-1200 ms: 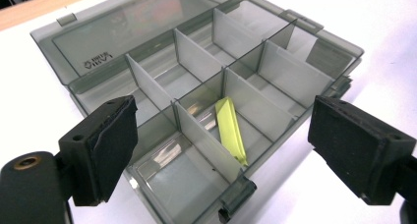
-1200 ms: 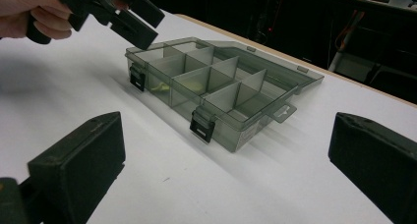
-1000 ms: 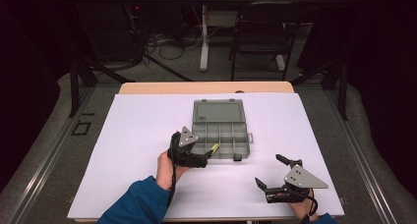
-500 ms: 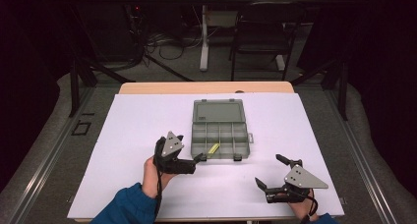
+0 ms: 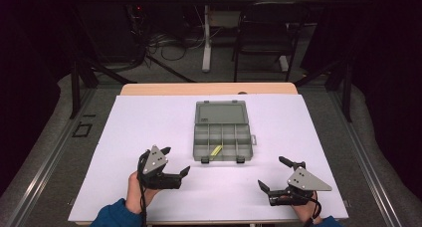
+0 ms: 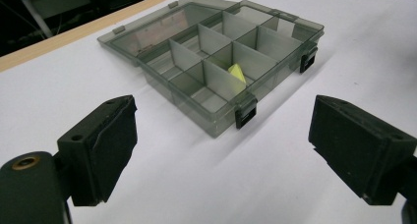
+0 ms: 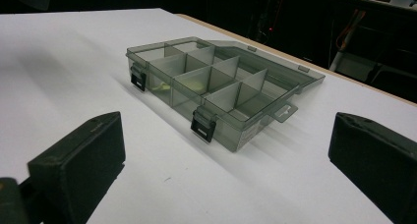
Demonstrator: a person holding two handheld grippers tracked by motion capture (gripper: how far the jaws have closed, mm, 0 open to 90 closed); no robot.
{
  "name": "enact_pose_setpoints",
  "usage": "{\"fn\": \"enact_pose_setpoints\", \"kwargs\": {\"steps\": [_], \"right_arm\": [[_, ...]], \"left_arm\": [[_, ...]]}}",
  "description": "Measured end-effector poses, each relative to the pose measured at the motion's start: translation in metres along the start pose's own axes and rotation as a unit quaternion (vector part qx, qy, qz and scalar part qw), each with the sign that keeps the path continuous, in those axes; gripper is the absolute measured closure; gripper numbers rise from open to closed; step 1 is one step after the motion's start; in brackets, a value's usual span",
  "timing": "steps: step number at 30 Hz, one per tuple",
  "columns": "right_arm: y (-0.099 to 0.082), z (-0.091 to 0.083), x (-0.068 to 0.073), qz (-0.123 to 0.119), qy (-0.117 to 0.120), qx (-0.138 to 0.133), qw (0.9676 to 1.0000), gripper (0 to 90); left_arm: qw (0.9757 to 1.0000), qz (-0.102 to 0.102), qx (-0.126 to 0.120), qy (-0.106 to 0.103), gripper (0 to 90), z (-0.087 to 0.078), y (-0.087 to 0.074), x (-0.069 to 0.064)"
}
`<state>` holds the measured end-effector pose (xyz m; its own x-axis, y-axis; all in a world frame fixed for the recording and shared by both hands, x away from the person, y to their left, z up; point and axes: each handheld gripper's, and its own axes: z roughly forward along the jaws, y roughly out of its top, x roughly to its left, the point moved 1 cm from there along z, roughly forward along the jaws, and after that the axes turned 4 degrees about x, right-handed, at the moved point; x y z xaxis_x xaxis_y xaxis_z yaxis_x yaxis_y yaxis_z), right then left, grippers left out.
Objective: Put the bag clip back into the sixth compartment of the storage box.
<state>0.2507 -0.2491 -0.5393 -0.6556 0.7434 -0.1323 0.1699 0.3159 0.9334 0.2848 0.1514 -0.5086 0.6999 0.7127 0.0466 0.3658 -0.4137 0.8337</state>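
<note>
White table (image 5: 149, 122): a flat sheet-covered surface bearing all items; a wooden edge shows along its far side. Compartment box (image 5: 222, 132): a translucent grey organiser at the table's centre, lid folded flat away from the person, two black latches on its near wall; the same box (image 6: 216, 62) lies ahead of the left gripper's jaws and, as seen from the other side (image 7: 216, 96), ahead of the right gripper's. Left gripper (image 5: 175, 162): held near the table's front edge, to the left of the box and apart from it; jaws spread wide, nothing between them. Right gripper (image 5: 275, 174): held near the front right, well apart from the box; jaws likewise spread wide and empty. Yellow piece (image 6: 237, 72): a small item lying inside a front-row compartment of the box, left of centre in the high view (image 5: 215, 150).
</note>
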Motion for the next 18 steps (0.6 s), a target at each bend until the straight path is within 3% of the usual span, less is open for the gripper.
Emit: {"fn": "enact_pose_setpoints", "kwargs": {"steps": [5, 10, 15, 18], "right_arm": [[0.000, 0.001, 0.000, 0.003, 0.001, -0.002, 1.0000, 0.2], [0.000, 0.000, 0.000, 0.005, 0.002, -0.002, 1.0000, 0.2], [0.000, 0.000, 0.000, 0.003, 0.001, -0.001, 1.0000, 0.1], [0.000, 0.001, 0.000, 0.003, 0.002, 0.000, 1.0000, 0.1]], "left_arm": [[1.0000, -0.005, -0.007, -0.002, 11.1, -0.007, -0.010, 0.002], [0.9995, -0.008, -0.023, -0.021, 11.0, -0.016, -0.022, 0.004], [0.9993, -0.008, -0.032, -0.016, 11.0, -0.025, -0.034, 0.007], [0.9996, -0.009, -0.023, -0.009, 10.9, -0.028, -0.042, 0.008]]}}
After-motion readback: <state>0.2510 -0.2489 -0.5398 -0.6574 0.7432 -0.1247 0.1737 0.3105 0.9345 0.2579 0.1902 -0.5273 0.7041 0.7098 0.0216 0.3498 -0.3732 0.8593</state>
